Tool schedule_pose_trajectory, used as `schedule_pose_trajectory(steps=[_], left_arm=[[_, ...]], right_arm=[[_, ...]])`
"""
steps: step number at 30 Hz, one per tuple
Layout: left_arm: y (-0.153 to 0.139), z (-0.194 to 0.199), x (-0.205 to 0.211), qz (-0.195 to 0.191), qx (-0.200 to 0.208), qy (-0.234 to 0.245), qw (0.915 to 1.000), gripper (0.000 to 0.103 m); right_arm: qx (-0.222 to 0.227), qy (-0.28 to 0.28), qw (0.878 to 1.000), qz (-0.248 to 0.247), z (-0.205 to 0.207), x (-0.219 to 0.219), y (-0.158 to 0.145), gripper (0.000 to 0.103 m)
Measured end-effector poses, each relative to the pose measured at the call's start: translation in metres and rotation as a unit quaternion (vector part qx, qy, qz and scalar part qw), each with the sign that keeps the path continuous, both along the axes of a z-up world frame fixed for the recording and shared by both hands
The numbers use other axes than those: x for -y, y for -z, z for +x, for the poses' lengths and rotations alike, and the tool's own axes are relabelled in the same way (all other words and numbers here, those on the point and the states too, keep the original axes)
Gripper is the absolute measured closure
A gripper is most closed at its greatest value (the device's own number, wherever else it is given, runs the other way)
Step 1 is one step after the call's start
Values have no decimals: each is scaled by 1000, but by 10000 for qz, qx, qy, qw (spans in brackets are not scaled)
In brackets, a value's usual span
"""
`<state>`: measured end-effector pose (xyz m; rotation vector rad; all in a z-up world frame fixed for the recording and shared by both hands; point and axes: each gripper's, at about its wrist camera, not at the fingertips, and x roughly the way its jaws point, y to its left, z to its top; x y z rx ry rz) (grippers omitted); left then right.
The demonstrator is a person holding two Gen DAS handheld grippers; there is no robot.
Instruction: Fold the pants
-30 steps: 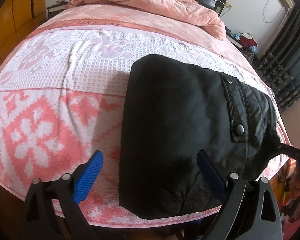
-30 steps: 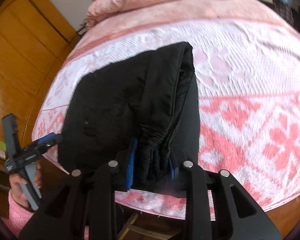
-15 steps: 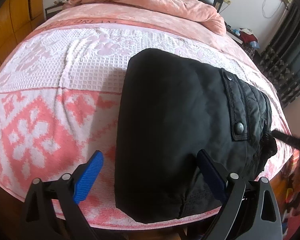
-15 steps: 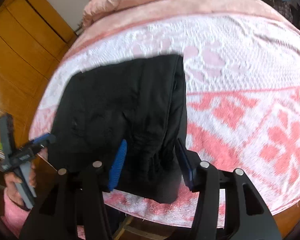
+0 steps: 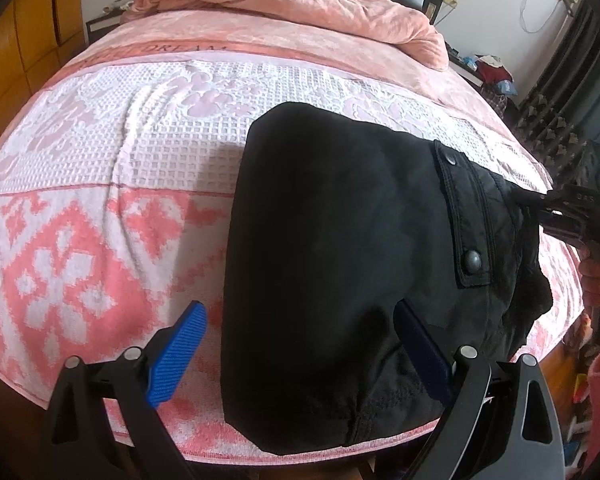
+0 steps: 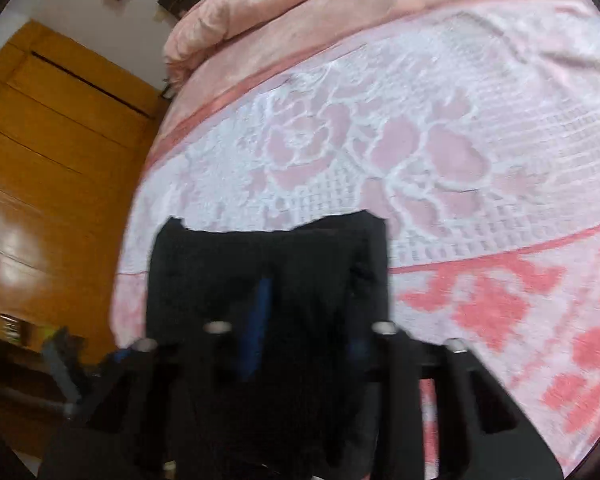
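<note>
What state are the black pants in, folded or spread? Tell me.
Folded: the black pants lie as a compact stacked rectangle on the bedspread, layered edges showing.

A bed (image 5: 100, 208) covered by a pink-and-white patterned blanket carries folded black pants (image 5: 340, 264) near its foot edge and a bunched pink duvet (image 5: 284, 4) at the head.

Pink patterned blanket (image 5: 100, 184), rumpled quilt (image 5: 284, 4), wooden wardrobe (image 6: 52, 152)
</note>
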<state>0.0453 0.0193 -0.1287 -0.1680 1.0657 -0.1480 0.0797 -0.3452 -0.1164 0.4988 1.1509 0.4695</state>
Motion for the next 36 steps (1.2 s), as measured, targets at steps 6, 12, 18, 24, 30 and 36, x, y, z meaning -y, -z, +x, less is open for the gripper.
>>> schedule_pose_trajectory(steps=[6,12,18,24,30,36], left_arm=[[-8,-1,4,70,268,-26,9996,8],[-16,-5,13,187,488,102,9986,8],[-29,-9,18,188,669,193,9974,8],[-39,-15,26,257,864,264,9956,7],[-46,-21,32,251,959,296,9946,6],[-49,-29,34,361,971,292,9942,4]], right_arm=[[318,-64,9993,-202,10,-12,-11,94],[-175,68,9993,-310,25,-13,27,93],[15,183,9997,-131,-1,0,13,59],[220,234,9993,-170,-67,10,-9,39],[48,251,9996,-120,-115,3,-4,31],[-242,270,9993,60,-116,-8,17,31]])
